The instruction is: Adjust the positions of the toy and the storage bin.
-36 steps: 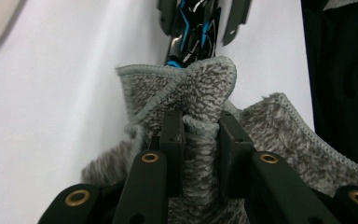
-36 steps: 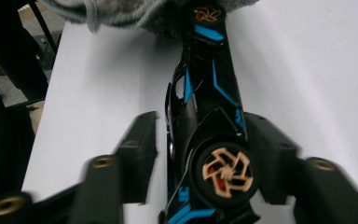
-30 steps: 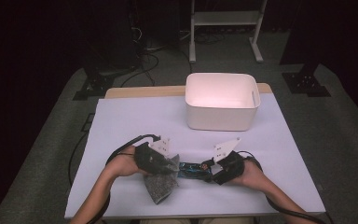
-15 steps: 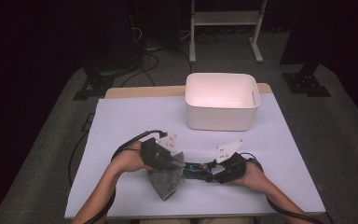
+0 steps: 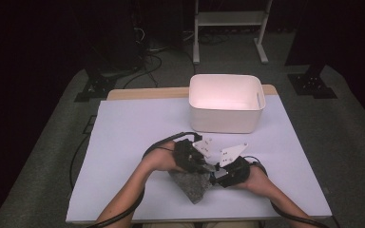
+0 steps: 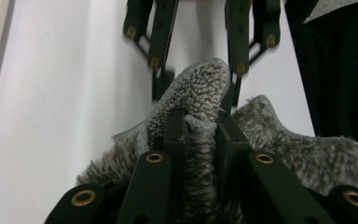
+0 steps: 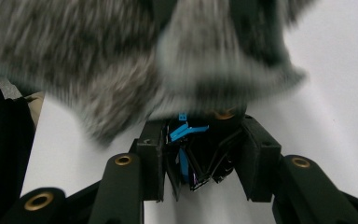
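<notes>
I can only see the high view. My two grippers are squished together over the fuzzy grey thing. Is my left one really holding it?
Observer: Yes. In the left gripper view, the left gripper has its jaws pinched shut on a folded edge of the fuzzy grey cloth.
Operator: And what's in my right one?
Observer: The right gripper has just been closing its jaws. A small dark thing with bright blue strips sits gripped between them, with the cloth right in front of it.

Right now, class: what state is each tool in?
Left tool: shut on the grey fuzzy cloth.
Right tool: shut on a black and blue object.
</notes>
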The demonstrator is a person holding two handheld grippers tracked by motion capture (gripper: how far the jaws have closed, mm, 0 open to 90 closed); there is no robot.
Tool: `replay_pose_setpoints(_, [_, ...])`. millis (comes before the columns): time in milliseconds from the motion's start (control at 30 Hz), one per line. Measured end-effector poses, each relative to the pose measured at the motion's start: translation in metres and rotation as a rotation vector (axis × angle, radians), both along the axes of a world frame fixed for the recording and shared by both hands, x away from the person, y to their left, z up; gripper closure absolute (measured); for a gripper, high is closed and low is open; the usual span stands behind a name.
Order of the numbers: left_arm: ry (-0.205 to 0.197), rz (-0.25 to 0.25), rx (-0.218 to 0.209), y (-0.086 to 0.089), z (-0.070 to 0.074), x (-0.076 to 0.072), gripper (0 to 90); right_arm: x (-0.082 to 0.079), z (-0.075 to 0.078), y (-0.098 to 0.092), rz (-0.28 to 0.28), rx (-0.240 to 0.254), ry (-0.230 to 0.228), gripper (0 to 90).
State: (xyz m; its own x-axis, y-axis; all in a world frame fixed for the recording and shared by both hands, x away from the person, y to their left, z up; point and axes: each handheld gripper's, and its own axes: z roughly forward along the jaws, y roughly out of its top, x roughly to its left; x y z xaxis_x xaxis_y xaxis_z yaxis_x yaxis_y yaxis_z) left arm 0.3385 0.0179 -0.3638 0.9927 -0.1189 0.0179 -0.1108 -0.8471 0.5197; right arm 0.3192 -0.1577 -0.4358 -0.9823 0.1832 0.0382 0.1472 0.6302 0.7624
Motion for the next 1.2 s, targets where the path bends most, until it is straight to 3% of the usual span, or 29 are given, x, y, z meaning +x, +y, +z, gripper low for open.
replay_pose_setpoints(100, [-0.007, -0.005, 0.004, -0.004, -0.002, 0.0, 77.4, 0.001, -0.001, -0.001, -0.004, 0.002, 0.0, 57.3])
replay_pose_setpoints(267, [0.007, 0.013, -0.012, 0.008, -0.002, 0.0, 77.5, 0.0, -0.001, 0.0, -0.001, 0.003, -0.003, 57.3])
replay_pose_setpoints(833, [0.034, 0.177, -0.052, 0.098, -0.004, 0.002, 77.4, 0.001, -0.001, 0.0, 0.001, 0.001, 0.0, 57.3])
replay_pose_setpoints(1000, [0.022, 0.21, -0.025, 0.113, -0.004, 0.003, 77.4, 0.001, -0.001, 0.0, 0.002, 0.002, 0.004, 57.3])
replay_pose_setpoints(1200, [0.029, 0.23, -0.041, 0.122, 0.0, 0.004, 77.5, 0.003, -0.001, -0.001, 0.006, 0.004, 0.006, 57.3])
